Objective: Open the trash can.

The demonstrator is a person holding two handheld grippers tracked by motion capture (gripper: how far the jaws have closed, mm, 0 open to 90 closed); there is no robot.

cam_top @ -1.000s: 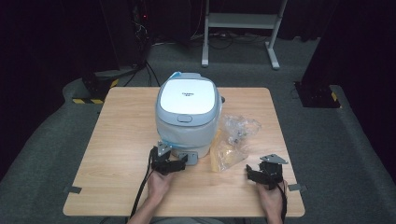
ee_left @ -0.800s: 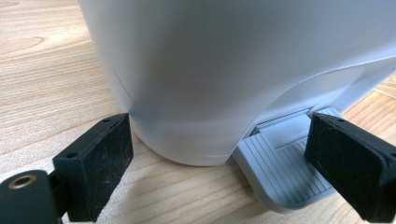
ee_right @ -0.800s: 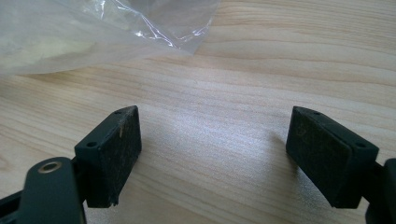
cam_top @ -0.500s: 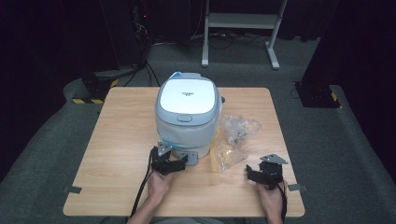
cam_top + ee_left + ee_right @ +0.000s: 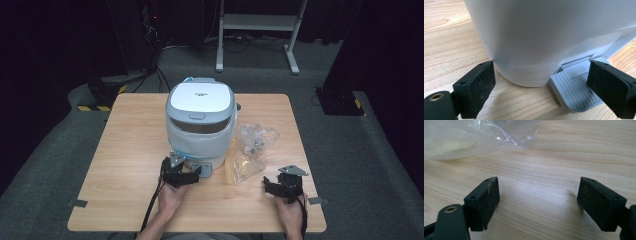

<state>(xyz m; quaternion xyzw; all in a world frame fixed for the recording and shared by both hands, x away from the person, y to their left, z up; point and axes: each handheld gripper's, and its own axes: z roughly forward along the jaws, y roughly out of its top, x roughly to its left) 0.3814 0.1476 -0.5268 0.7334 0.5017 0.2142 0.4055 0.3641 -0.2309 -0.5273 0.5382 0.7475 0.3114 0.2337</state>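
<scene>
Because no load sits between the jaws of either gripper, treat both as free: left gripper [image 5: 192, 173] spread wide and holding nothing, right gripper [image 5: 270, 184] likewise wide apart over bare tabletop [image 5: 554, 192], nothing held.

Directly ahead of the left gripper, just beyond its pads: white bin [image 5: 544, 35] with a grey foot pedal [image 5: 576, 92] projecting from the base, the pedal lying just inside the right-hand pad. Ribbed, flat, rigid plastic; suited to pressing down rather than pinching. Body smooth, rounded, glossy plastic, probably slippery and too broad for the jaws; judged light if empty, so likely to slide on the wood when pushed. Liner bag folded around the upper body; lid [image 5: 200, 97] grey-white, flat, with a front latch.

Ahead and to the left of the right gripper, near but apart: clear plastic bag [image 5: 474, 137], thin, crinkled, limp, partly filled with pale contents. Best taken at a gathered fold, gently; film liable to tear or slip.
</scene>
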